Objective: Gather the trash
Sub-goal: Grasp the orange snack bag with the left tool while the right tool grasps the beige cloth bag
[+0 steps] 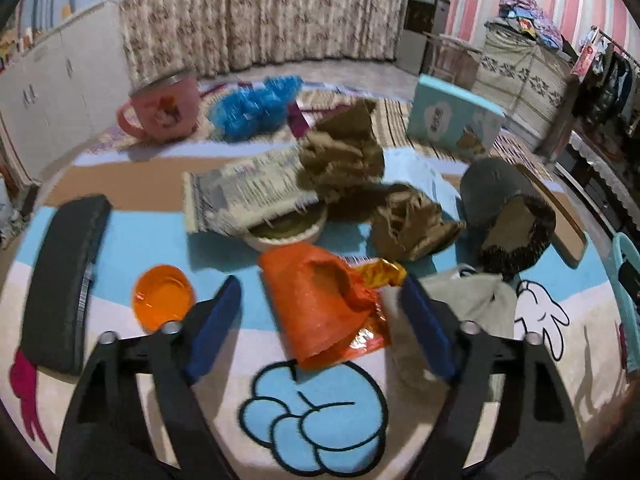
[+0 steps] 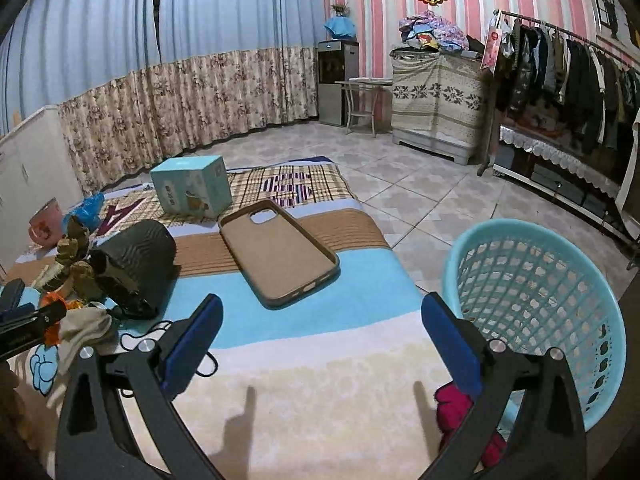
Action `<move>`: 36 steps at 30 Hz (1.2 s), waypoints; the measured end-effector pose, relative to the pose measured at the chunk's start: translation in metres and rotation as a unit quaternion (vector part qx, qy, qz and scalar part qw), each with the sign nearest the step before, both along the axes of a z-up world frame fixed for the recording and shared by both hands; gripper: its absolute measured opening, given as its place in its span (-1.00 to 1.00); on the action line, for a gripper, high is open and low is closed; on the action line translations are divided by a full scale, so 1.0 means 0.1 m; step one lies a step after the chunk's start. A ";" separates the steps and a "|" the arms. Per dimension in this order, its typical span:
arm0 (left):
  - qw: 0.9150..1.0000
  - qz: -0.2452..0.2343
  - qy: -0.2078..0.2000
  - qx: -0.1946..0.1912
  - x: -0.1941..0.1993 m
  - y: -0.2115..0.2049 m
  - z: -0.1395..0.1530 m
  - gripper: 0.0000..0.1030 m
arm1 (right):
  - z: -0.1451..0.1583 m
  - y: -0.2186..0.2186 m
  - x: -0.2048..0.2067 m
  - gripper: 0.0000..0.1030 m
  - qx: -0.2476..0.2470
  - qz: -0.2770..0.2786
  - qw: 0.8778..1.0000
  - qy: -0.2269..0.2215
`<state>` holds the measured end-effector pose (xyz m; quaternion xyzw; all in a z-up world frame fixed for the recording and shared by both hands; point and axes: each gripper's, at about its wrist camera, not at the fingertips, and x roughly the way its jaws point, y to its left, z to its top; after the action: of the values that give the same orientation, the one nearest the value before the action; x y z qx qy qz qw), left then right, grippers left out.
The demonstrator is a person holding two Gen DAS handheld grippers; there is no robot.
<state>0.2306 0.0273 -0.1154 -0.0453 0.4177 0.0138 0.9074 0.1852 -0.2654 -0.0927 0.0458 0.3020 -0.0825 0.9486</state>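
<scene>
Home bedroom, long floral curtains (image 2: 192, 92), loaded clothes rack (image 2: 568, 64), cartoon floor mat (image 2: 320, 380), striped wallpaper (image 2: 372, 12)

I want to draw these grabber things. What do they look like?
Each hand-held gripper, the left and the right, looks alike: two black plastic arms with cut-out holes, spreading in a V shape. Each arm ends in a flat dark blue pad, and round silver bolts sit at the joints. No cables, sleeves or hands show.

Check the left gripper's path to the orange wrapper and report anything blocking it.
Nothing visible blocks it. The orange wrapper already lies between the open fingers of the left gripper, not yet pinched. A beige cloth crowds the right finger and might get caught too.
</scene>
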 end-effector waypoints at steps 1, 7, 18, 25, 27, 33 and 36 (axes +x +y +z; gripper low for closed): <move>1.000 -0.003 0.005 -0.006 0.01 0.00 -0.02 0.34 | 0.00 0.00 0.00 0.89 -0.001 0.000 1.000 0.001; 1.000 -0.006 0.011 -0.022 0.01 0.04 -0.02 -0.35 | 0.01 0.07 0.02 0.89 -0.002 0.009 1.000 0.009; 1.000 0.007 -0.014 -0.007 -0.11 0.14 0.23 -0.66 | 0.04 0.51 0.01 0.89 -0.020 0.058 0.998 0.020; 0.998 0.031 -0.046 0.019 -0.24 0.29 0.49 -0.66 | 0.05 0.90 -0.03 0.89 -0.019 0.103 0.994 0.028; 0.998 0.034 -0.048 0.020 -0.26 0.35 0.53 -0.66 | 0.04 0.98 -0.03 0.89 -0.016 0.110 0.993 0.032; 0.997 0.044 -0.056 0.033 -0.34 0.54 0.61 -0.66 | -0.02 1.29 0.03 0.89 -0.020 0.131 0.990 0.048; 0.997 0.048 -0.053 0.035 -0.35 0.63 0.61 -0.66 | -0.08 1.47 0.07 0.89 -0.025 0.142 0.988 0.060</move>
<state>0.1955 0.0902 -0.0549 -0.0338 0.3653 0.0698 0.9277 0.1921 -0.1188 -0.1008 -0.0265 0.3597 0.0425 0.9317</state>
